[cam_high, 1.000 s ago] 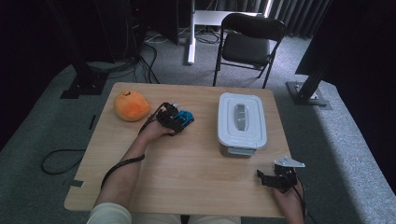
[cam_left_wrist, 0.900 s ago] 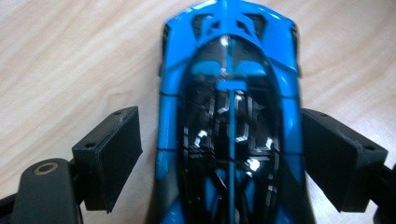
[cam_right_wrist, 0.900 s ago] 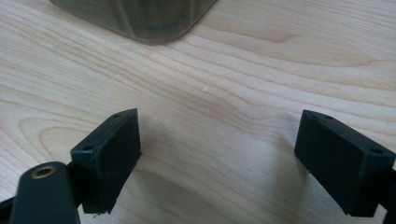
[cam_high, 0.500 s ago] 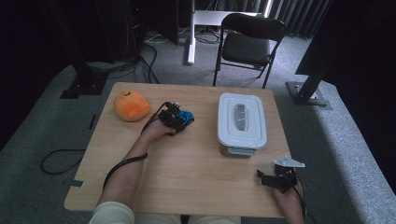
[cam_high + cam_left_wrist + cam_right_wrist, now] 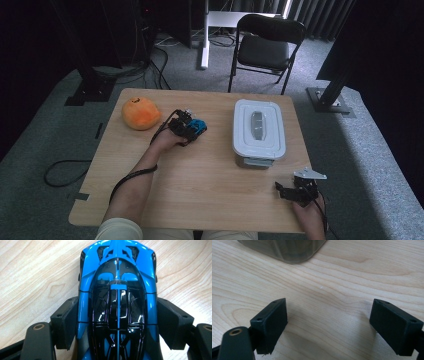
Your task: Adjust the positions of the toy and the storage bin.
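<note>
On the wooden table [image 5: 200, 175], dim room.

Left forearm stretched forward, left gripper [image 5: 192, 129] clamped on a blue toy car [image 5: 117, 302]; right gripper [image 5: 287, 190] near the body, jaws spread wide apart.

A light wooden bench [image 5: 200, 175] carries an orange plush toy [image 5: 141, 113] near its far left corner, a blue and black toy car [image 5: 197, 126] towards the middle, and a grey lidded plastic container [image 5: 258, 132] on the right side.
</note>
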Demonstrator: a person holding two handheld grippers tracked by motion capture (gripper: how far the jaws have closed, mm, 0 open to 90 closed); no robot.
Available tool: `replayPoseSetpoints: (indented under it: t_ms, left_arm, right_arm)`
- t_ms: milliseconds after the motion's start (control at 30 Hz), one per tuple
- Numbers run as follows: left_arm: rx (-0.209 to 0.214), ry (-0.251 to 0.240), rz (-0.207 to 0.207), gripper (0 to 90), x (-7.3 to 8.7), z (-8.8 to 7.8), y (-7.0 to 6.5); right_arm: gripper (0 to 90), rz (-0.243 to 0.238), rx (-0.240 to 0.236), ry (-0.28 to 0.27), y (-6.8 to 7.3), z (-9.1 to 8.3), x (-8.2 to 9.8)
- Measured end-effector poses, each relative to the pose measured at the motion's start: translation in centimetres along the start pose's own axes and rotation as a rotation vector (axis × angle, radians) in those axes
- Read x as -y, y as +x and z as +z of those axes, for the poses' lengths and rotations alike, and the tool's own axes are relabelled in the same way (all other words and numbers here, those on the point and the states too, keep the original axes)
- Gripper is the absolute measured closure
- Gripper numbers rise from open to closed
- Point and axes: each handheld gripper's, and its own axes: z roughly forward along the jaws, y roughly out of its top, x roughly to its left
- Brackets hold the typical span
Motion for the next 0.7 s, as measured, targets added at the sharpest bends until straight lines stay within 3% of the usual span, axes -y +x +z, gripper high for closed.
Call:
replayPoseSetpoints:
  t_ms: [33, 133, 233, 333, 700]
  left_arm:
    - [0.015, -0.008, -0.027, 28.6, 0.0, -0.1, 0.2]
    - [0.015, 0.004, -0.016, 28.7, 0.2, -0.2, 0.2]
    - [0.002, -0.006, -0.027, 28.7, 0.5, -0.5, 0.2]
    - [0.016, -0.01, -0.034, 28.7, 0.7, -1.1, 0.4]
    - [-0.011, -0.036, 0.001, 28.7, 1.9, -4.1, 0.1]
  right_arm:
    - [14.2, 0.0, 0.0, 0.0, 0.0, 0.0, 0.0]
    - [14.2, 0.0, 0.001, 0.0, 0.0, 0.0, 0.0]
    - [14.2, 0.001, 0.002, 0.0, 0.0, 0.0, 0.0]
    - [14.3, 0.001, 0.003, 0.0, 0.0, 0.0, 0.0]
    - [14.3, 0.002, 0.005, 0.0, 0.0, 0.0, 0.0]
